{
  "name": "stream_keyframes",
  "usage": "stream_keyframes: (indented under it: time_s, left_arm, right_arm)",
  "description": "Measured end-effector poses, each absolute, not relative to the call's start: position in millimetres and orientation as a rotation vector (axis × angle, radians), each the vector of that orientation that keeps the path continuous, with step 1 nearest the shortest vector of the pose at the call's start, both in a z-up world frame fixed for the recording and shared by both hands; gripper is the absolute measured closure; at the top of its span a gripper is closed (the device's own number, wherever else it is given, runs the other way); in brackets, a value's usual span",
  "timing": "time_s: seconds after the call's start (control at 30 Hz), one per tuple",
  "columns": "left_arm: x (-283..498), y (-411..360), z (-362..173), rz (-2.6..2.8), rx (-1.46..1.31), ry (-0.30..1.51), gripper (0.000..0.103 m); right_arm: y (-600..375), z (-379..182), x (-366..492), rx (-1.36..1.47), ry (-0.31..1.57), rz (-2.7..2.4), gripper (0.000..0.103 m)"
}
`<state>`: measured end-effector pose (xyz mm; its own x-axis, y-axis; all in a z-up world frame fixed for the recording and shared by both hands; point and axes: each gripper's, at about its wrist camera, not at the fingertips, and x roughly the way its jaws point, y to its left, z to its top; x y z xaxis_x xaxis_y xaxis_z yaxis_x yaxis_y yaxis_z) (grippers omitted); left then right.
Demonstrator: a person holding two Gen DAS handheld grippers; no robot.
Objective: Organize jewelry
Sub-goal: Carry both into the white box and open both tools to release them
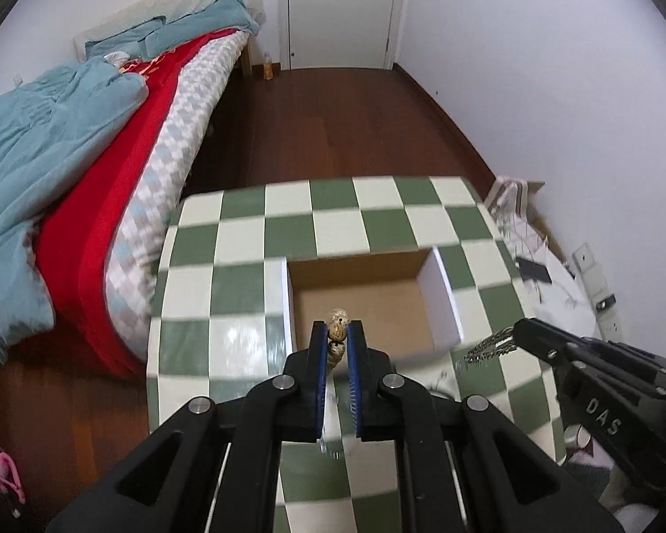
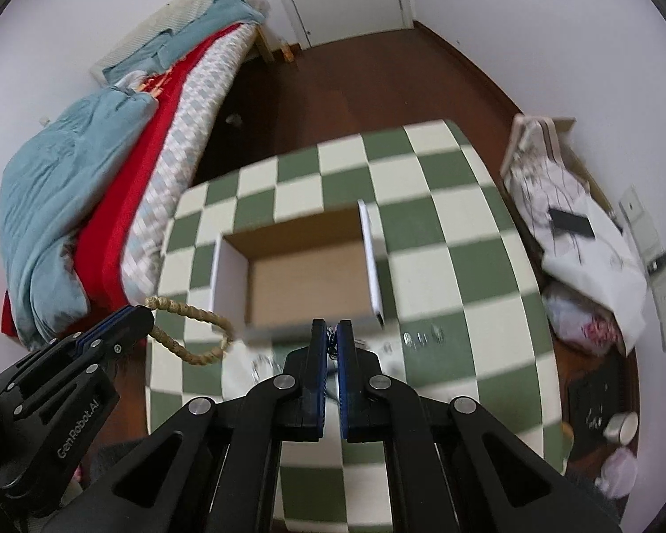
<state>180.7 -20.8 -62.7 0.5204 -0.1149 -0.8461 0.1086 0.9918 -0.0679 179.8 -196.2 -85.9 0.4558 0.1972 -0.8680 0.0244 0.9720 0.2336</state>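
Left gripper [image 1: 337, 333]: fingers nearly closed, clamped on a beaded bracelet [image 1: 337, 331] of speckled tan beads. In the right wrist view the bracelet [image 2: 186, 328] hangs as a slack loop from the left gripper [image 2: 148, 313], its long axis running out to the right and sagging downward over the near left part of the table [image 2: 444, 186], just short of the open cardboard box [image 2: 306, 280].

Right gripper [image 2: 331, 333]: fingers almost shut on a thin silver chain [image 2: 331, 337]. In the left wrist view that chain [image 1: 488, 346] trails leftward from the right gripper [image 1: 517, 333], just beside the box [image 1: 364, 302].

Handling, as judged: both items are light. The bracelet is limp between hard, smooth beads; a hold across a single bead may slip, so grip over the string between beads. The chain is fine, floppy and prone to snagging or tangling.

Small metallic pieces [image 2: 422, 337] lie on the table near the box; their type cannot be determined.
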Motion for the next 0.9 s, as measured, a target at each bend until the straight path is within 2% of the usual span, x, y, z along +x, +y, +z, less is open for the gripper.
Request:
stream_keyframes:
  time_s: [0.17,0.57,0.73,0.77,0.9]
  left_arm:
    - [223.8,-18.3,-68.5,-0.134,0.000,1.035,0.097]
    - [296.9,-15.0,-154.7,-0.154,-0.062,1.258,0.097]
    - [306.5,-13.3,-163.2,-0.169,-0.101,1.305,0.096]
    - [307.5,-13.0,-162.5,-0.167,-0.106,1.307,0.093]
    - [306.7,-10.5,-153.5,-0.133,-0.081,1.281,0.092]
  right_arm:
    - [-186.6,-85.6,221.7,0.220,1.103,0.129,0.099]
    - [-165.9,-158.9,297.5,0.180,1.276,0.148,0.100]
    - [-163.7,-170.4,312.6,0.182,1.316,0.167,0.101]
    - [-164.9,-172.3,314.9,0.187,1.325,0.162,0.101]
    - [-167.9,-173.3,317.1,0.151,1.340,0.123,0.098]
